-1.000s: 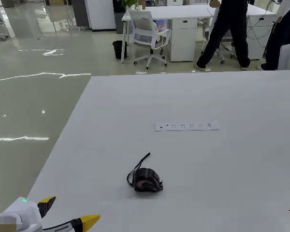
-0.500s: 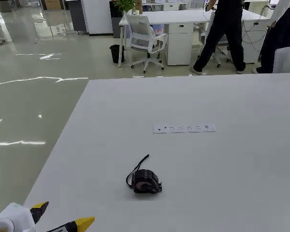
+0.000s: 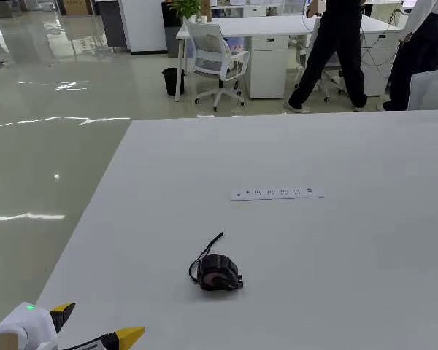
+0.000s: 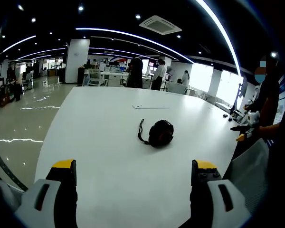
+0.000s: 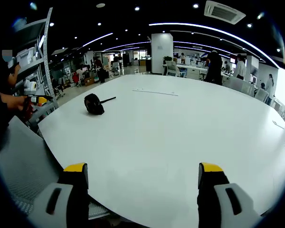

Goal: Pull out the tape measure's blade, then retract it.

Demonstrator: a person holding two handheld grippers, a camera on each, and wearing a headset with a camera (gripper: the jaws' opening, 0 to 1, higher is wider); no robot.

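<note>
Nearest, left gripper (image 4: 134, 165): jaws spread wide with nothing between them, low at the table's near left corner.
Right gripper (image 5: 142, 166): jaws likewise wide apart and empty, over the near edge further right.
Tape measure (image 3: 219, 273): sits on the white table (image 3: 336, 277), ahead of the left gripper and a little right of its centre line. From the right gripper it lies well off to the left.
Nearer claw: judged to be the left.
Axis: the dark case (image 4: 160, 133) lies low on the tabletop. Its wrist strap (image 3: 208, 248) trails from the left side toward the far end. The blade mouth is too small to tell.
Edges: the table's left edge is near the case.
Open room: bare tabletop to the right and beyond gives the blade room.
Power strip (image 3: 277, 193): flat, well beyond the case.
Far: office chair (image 3: 212, 58) and people standing at another desk.
</note>
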